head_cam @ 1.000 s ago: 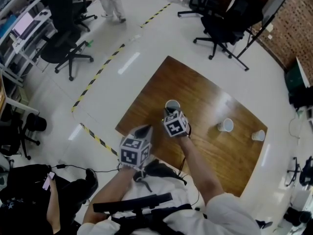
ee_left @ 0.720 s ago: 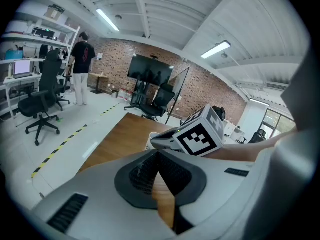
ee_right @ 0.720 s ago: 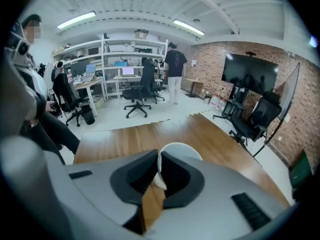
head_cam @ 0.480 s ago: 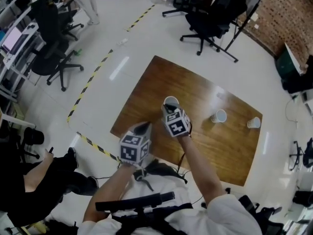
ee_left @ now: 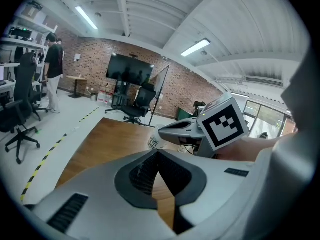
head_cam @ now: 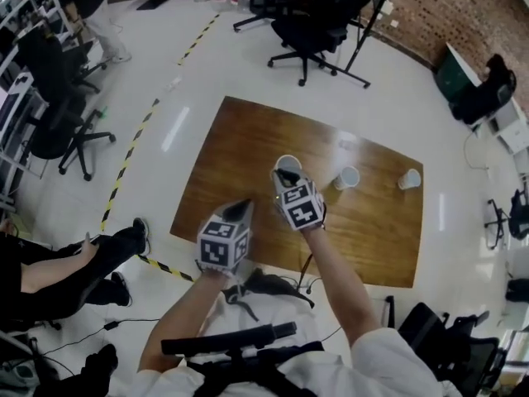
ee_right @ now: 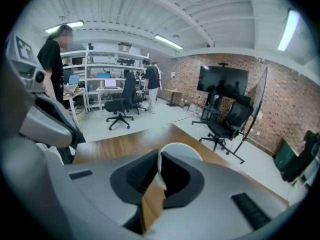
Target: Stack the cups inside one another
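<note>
As the head view looks down, the wooden table lies slantwise on the pale floor, and everything below is placed against it. Over the table's middle, the right gripper is clenched on a white paper cup. In the right gripper view its two dark pads pinch the cup's thin wall, one pad outside and one inside the open mouth. That mouth faces up and away from the person. Whether the cup's base touches the tabletop cannot be made out.

A second cup sits on the table just right of the middle, near the held one but apart from it. A third cup stands close to the table's right edge, well apart from the first. Neither is nested in another.

The left gripper hangs over the table's near edge, left of the right gripper and apart from it. Its jaws are pressed together with nothing between them; only the wood grain shows below.

Past the table's far side stand black office chairs. A strip of yellow-and-black floor tape runs off the table's left side. Beyond that tape, a seated person's legs stretch toward the table's near left corner.
</note>
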A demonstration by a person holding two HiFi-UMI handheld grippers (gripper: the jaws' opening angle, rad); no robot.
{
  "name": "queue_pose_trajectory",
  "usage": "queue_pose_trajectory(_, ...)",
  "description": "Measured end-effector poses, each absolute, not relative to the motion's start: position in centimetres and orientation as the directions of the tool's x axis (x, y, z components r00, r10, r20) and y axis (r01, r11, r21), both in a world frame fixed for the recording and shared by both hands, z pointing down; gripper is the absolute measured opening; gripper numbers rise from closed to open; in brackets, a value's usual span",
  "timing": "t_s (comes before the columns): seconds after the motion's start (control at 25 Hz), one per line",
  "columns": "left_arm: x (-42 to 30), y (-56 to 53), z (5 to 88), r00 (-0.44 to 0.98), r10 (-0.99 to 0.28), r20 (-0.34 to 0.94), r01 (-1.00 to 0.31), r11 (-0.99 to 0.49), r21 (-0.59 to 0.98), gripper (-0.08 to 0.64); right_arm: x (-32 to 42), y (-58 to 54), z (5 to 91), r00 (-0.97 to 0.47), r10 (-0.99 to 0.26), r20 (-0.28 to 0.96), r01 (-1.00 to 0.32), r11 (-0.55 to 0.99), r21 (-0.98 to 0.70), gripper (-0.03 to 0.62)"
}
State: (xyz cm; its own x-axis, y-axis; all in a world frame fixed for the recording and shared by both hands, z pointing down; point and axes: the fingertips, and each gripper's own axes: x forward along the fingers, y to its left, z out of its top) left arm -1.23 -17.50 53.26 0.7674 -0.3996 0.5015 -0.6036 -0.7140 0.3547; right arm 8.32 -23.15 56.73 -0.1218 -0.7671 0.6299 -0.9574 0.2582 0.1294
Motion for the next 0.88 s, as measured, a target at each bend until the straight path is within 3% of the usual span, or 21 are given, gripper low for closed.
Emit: queue_pose_trajectory(0.88, 11.8, -13.9, 52.7, 0.852, -0.222, 0.474, -0.418, -0.833, 0.363, -0.002, 28.9, -14.9, 54.4, 0.152, -0.753, 0.641, -0.966, 0.024, 0.257, 0.034)
